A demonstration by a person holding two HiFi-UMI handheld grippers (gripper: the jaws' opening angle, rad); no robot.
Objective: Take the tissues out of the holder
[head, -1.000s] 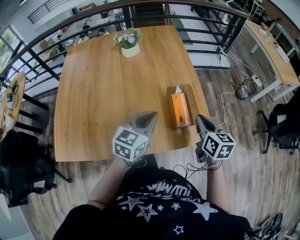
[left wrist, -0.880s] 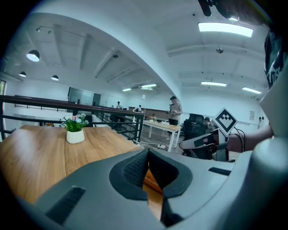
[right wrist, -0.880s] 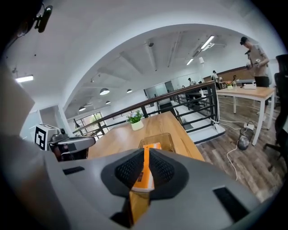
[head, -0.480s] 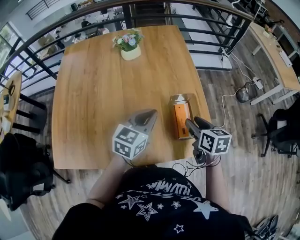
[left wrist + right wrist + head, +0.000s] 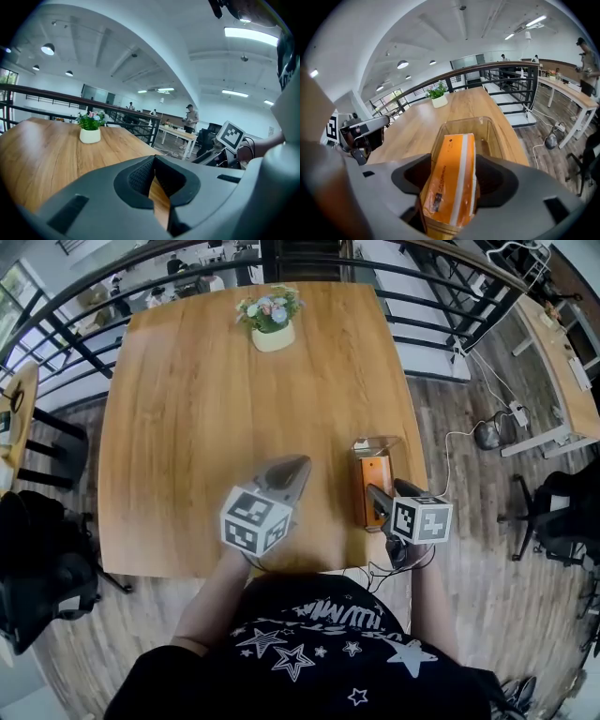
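Surface (image 5: 197,418): wooden, with a rail along its far edge. A white pot (image 5: 273,336) of flowers stands at the far edge, near the middle.

Holder (image 5: 377,442): clear, open-topped, standing close to the right edge of the surface toward the near side, with its long axis running near to far. The orange pack (image 5: 372,476) of tissues lies inside it. The far end of the holder beyond the pack holds nothing.

Right tongs (image 5: 376,497): positioned at the near end of the holder and pointing far. In the right gripper view the two jaws straddle the pack, one against each long side, so the tongs are closed on it. The pack's near end sits between the jaws, and its far end is within the holder walls.

Left tongs (image 5: 300,466): held over bare surface left of the holder, well apart from it, and pointing far. The left gripper view shows the jaws brought together with only a thin slit between them, through which wood shows. Nothing is held. That view also shows the pot far to the left and the right tongs' marker cube (image 5: 230,135) at right
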